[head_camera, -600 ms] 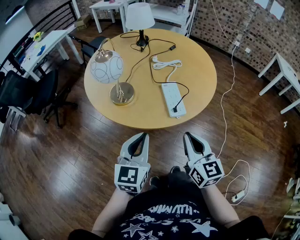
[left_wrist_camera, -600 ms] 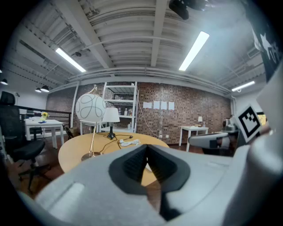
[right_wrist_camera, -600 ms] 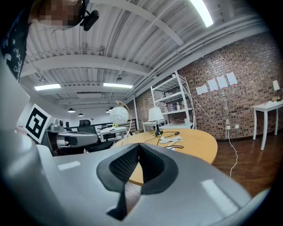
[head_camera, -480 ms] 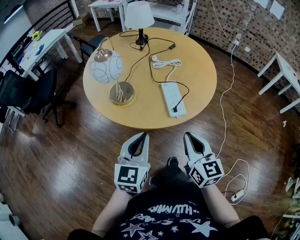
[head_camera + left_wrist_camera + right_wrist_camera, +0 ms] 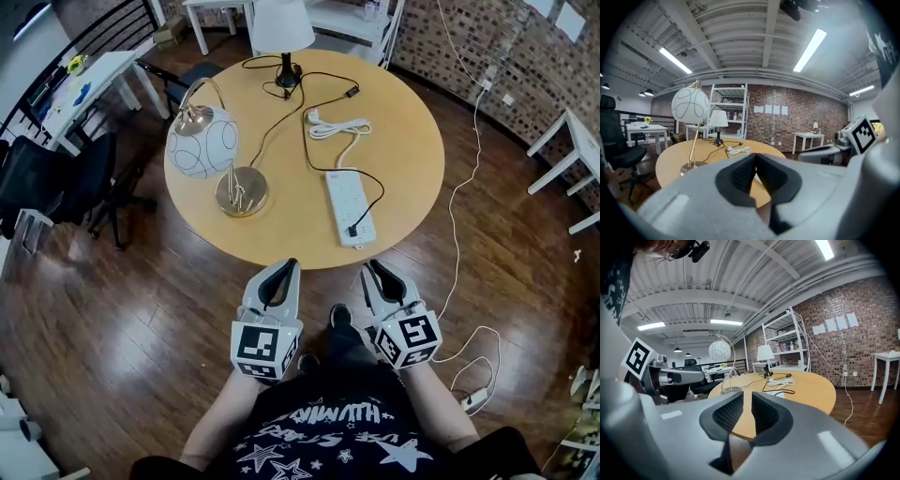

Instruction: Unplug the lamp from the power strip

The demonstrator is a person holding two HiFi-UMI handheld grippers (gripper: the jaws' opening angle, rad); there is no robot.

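At your far left on the round table [image 5: 291, 234], the globe lamp [image 5: 202, 141] leans over on its brass base [image 5: 242, 192]. Your left gripper [image 5: 283, 266] hangs just short of the table's near edge, over the wood floor [image 5: 112, 328], pointing at the table; its fingertips meet and nothing is between them. At the far side of the table stands the shade lamp [image 5: 281, 23], with black cords trailing from around its foot across the tabletop. A coiled white cable [image 5: 333, 127] lies right of centre. Nearer you, the power strip [image 5: 349, 208] lies lengthwise toward the near edge, and a black plug [image 5: 352, 231] sits in its nearest socket; the plug's cord loops out to the right and runs back toward the lamps. Your right gripper [image 5: 375, 266] is level with the left one, just below the strip's near end and apart from it; its fingers stand a narrow slit apart, with nothing between them.
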